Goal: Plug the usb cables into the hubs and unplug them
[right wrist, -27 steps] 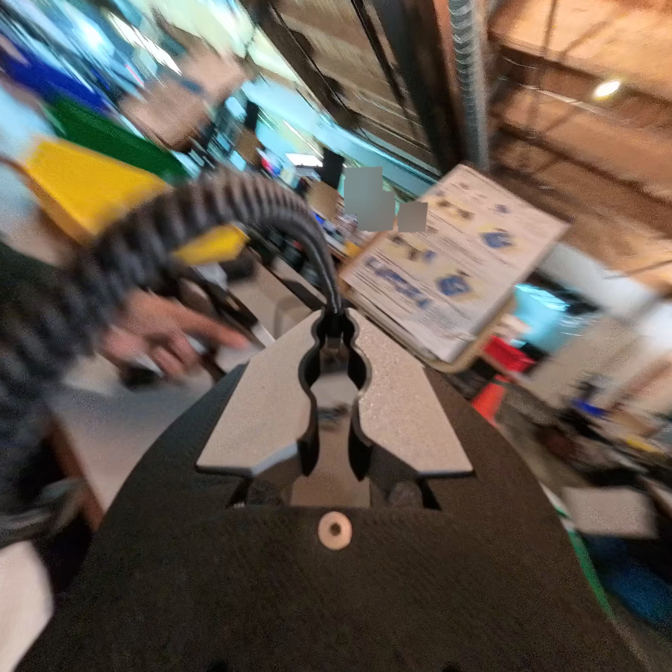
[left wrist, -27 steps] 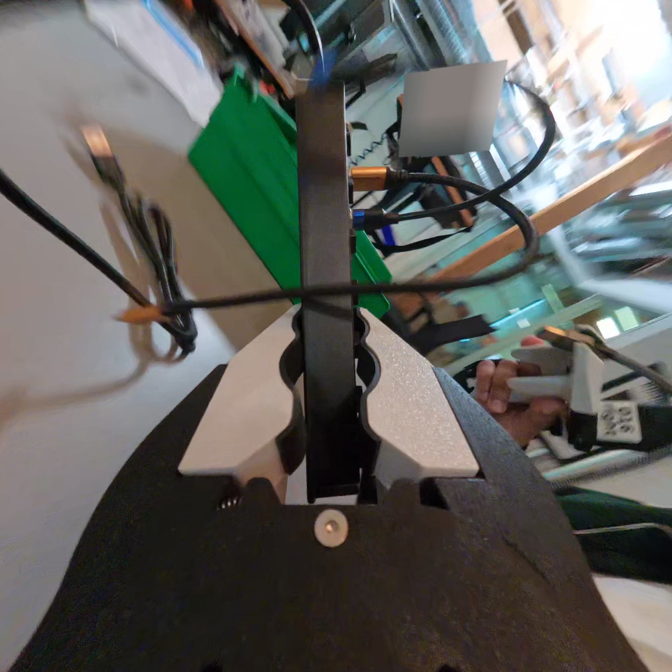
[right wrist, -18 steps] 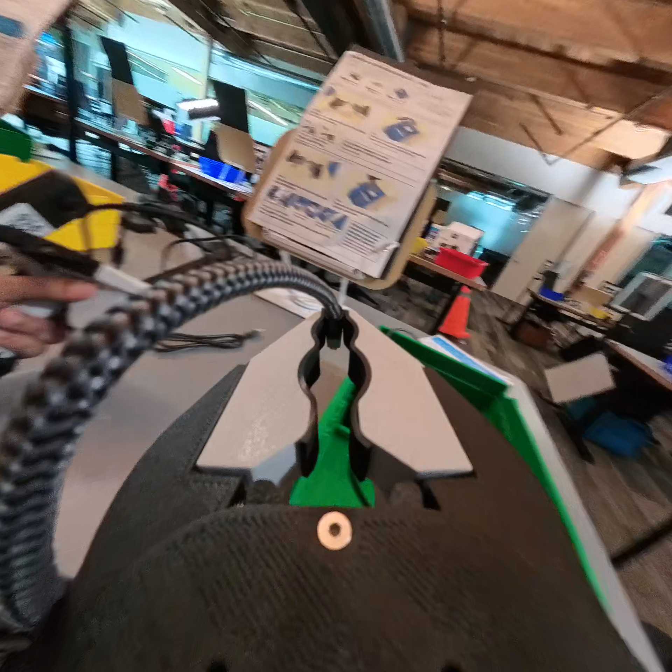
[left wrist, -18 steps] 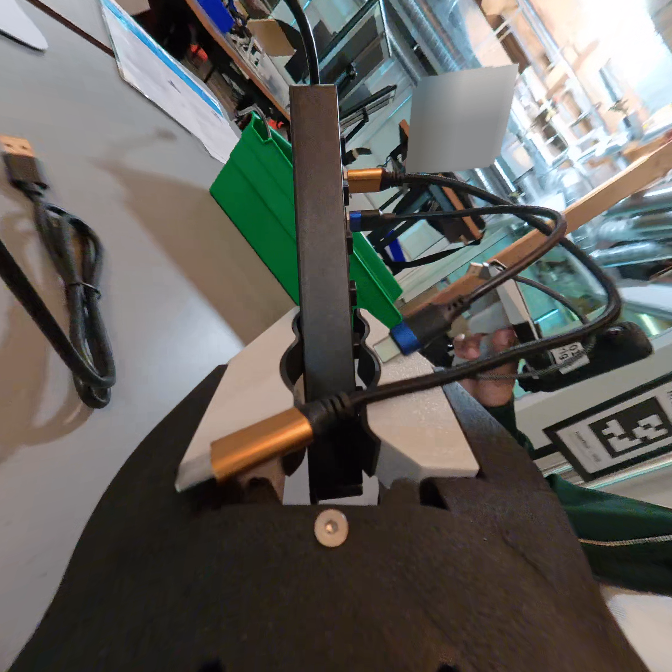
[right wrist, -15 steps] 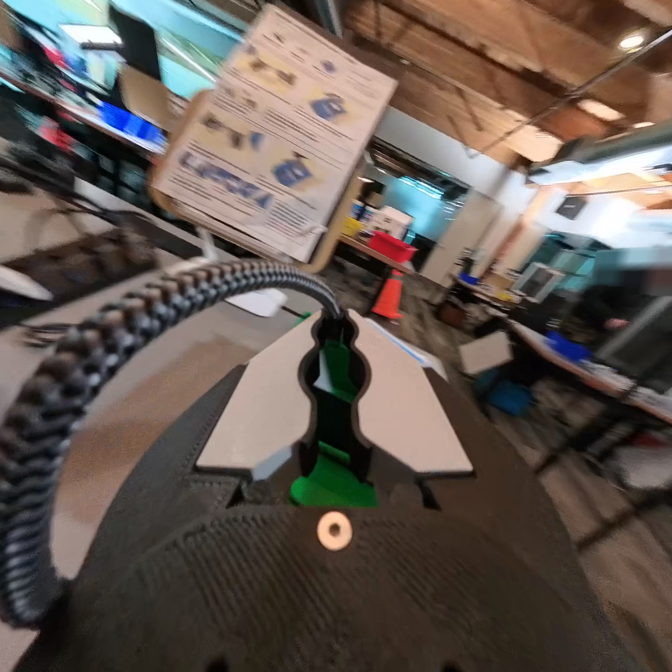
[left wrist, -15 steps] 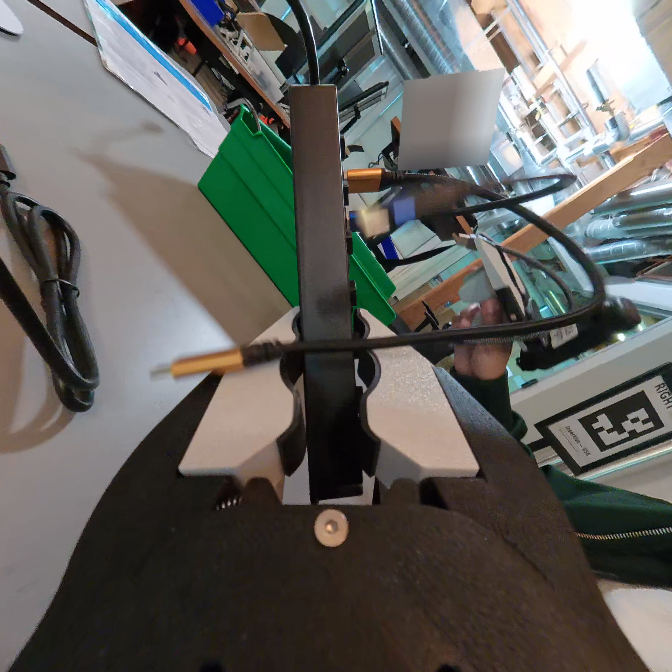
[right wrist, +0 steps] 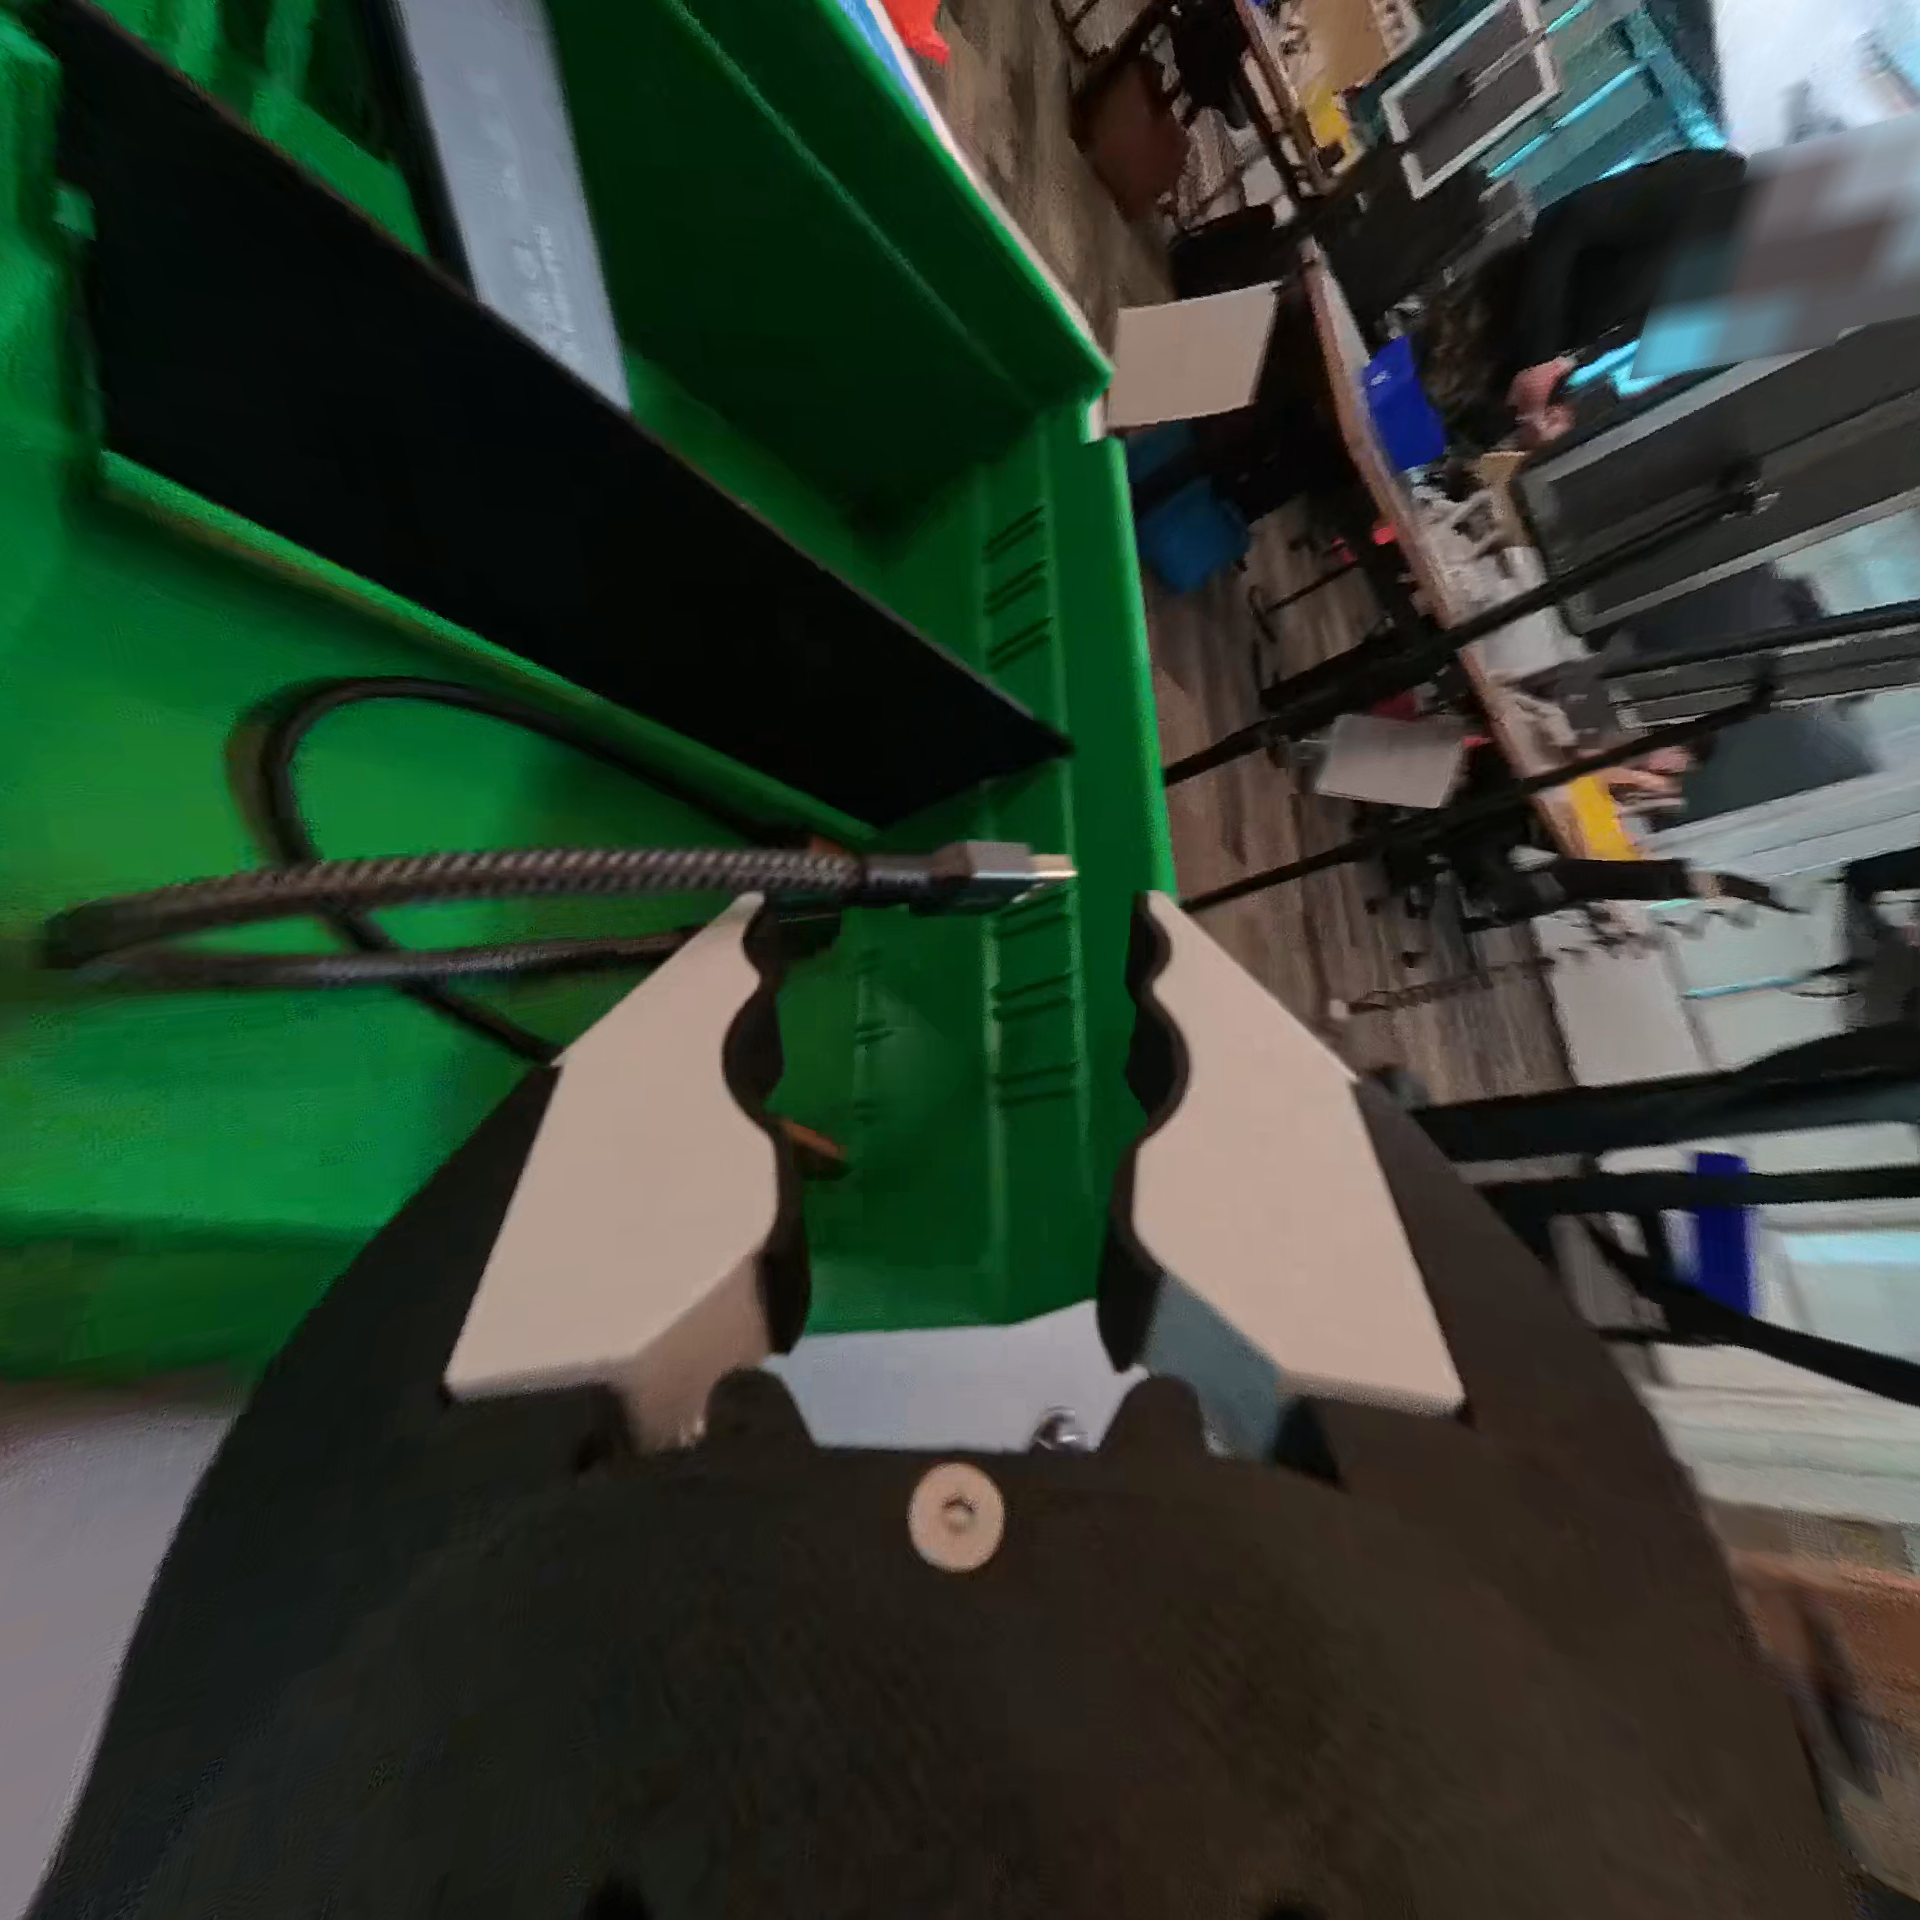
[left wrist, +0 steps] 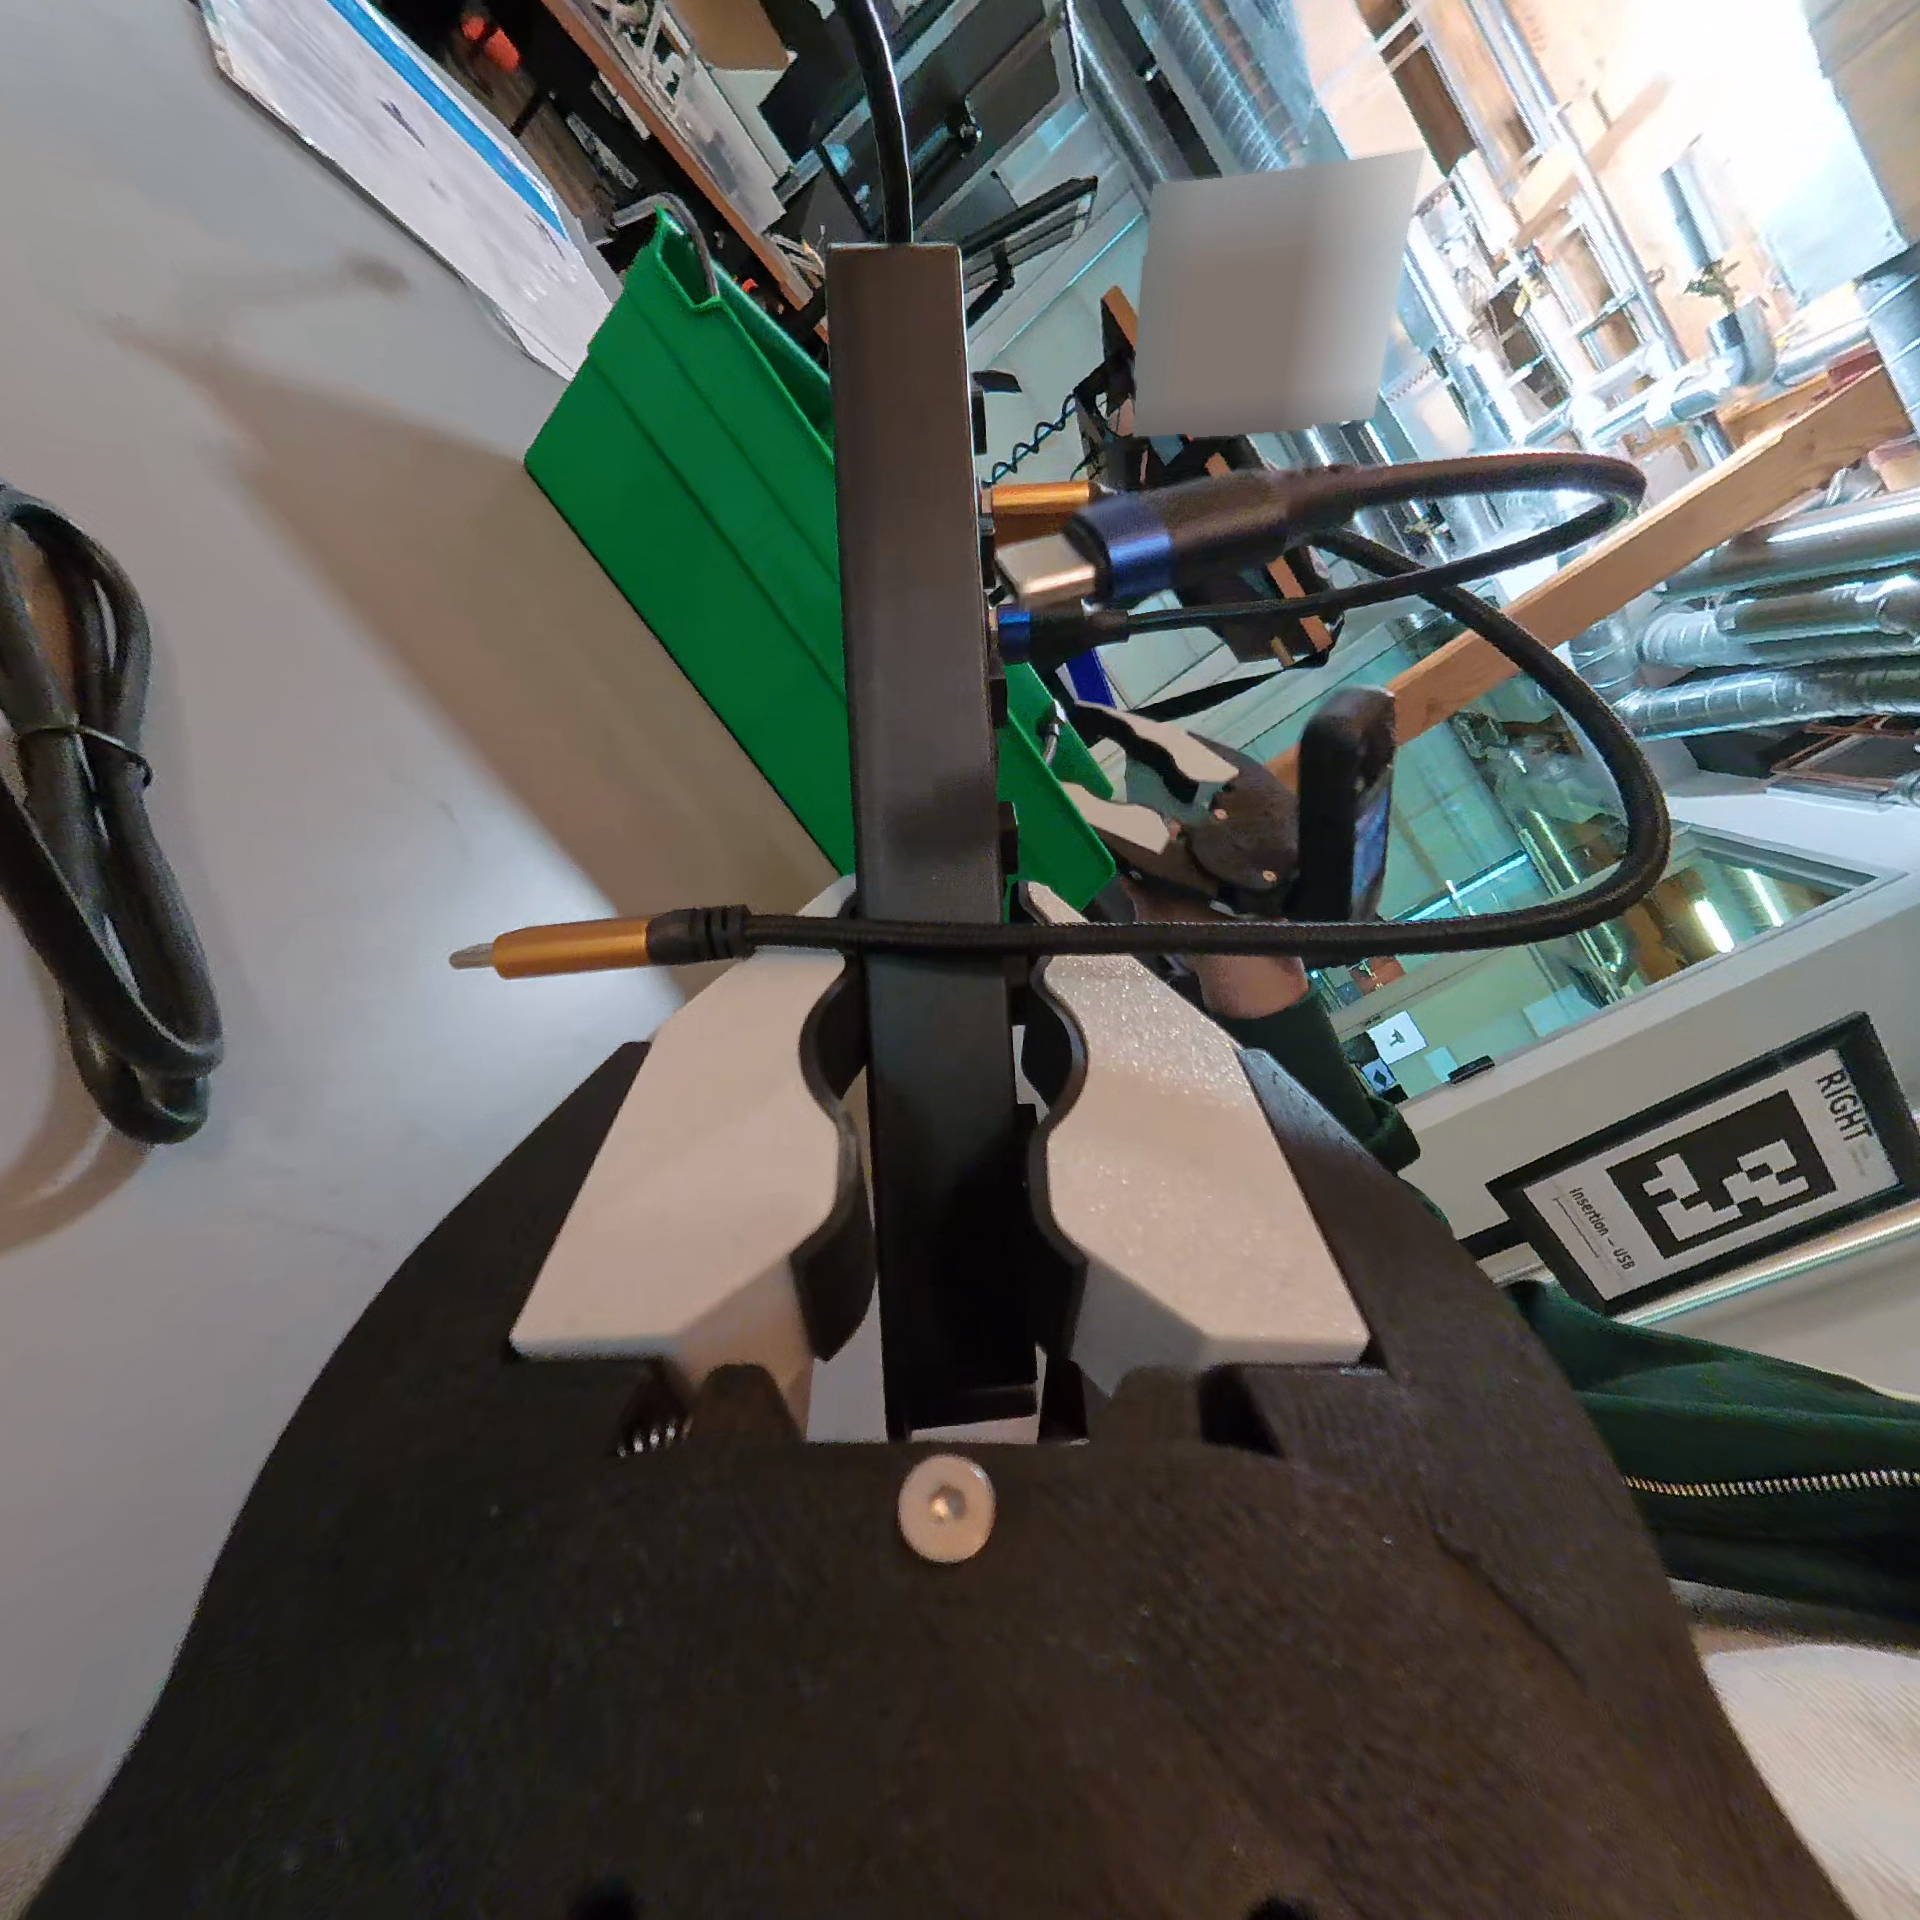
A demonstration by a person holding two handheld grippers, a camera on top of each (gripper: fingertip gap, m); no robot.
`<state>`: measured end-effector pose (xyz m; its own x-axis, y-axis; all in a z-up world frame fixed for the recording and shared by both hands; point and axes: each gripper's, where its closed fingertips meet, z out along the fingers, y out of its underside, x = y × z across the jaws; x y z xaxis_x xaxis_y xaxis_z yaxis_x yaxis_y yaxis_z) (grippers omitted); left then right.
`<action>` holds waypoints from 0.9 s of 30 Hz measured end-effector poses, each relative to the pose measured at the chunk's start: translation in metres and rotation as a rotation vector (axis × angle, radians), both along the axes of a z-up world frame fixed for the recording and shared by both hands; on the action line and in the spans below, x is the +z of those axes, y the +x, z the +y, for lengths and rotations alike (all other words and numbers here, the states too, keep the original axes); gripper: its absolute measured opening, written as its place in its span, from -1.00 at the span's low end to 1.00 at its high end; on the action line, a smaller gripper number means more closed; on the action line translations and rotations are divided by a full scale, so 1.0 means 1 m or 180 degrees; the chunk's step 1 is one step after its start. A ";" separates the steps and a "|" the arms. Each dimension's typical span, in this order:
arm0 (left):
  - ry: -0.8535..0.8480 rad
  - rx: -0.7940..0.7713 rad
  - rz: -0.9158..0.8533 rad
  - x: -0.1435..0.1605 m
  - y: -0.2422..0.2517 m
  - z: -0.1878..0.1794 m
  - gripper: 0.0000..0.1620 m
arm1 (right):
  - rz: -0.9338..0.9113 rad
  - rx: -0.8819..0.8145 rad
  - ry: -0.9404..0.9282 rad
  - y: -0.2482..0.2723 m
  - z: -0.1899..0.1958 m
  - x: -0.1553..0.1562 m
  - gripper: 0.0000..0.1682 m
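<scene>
My left gripper is shut on a long black USB hub that stands straight out along its fingers. A gold plug and a blue plug sit in the hub's right side. A loose blue-collared plug with a silver tip hangs close to them. A loose gold plug on a braided cable lies across my left fingertips. My right gripper is open and empty over a green bin. A braided cable with a silver plug crosses just past its fingertips, ungripped. The right gripper also shows in the left wrist view.
A bundled black cable lies on the grey table at the left. The green bin stands behind the hub and holds a black panel. A marker board is at the right. Workbenches and stands lie beyond.
My right gripper has opened and let go of the braided cable, and has swung over the green bin. The blue-collared plug now hangs beside the hub. The left gripper still holds the hub.
</scene>
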<state>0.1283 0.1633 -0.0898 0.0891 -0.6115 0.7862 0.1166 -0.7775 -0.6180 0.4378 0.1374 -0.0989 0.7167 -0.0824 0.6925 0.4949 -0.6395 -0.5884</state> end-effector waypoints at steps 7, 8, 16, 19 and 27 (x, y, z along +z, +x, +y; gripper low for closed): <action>-0.0085 0.0014 0.0019 -0.007 -0.002 0.004 -0.73 | 0.0607 0.0076 0.0187 -0.011 -0.018 0.015 -0.25; -0.0087 0.0008 0.0022 -0.007 -0.002 0.004 -0.73 | 0.0751 0.0152 0.0241 -0.020 -0.016 0.017 -0.30; -0.0122 -0.0057 0.0064 -0.012 0.002 0.000 -0.73 | 0.1356 0.0398 -0.0354 -0.052 -0.018 -0.020 -0.34; -0.0126 -0.0079 0.0070 -0.013 0.002 -0.001 -0.73 | 0.2416 0.0529 0.0353 -0.062 -0.005 0.012 -0.27; -0.0190 -0.0094 0.0062 -0.016 0.003 0.000 -0.73 | 0.2759 0.0497 0.0915 -0.038 -0.006 0.031 -0.24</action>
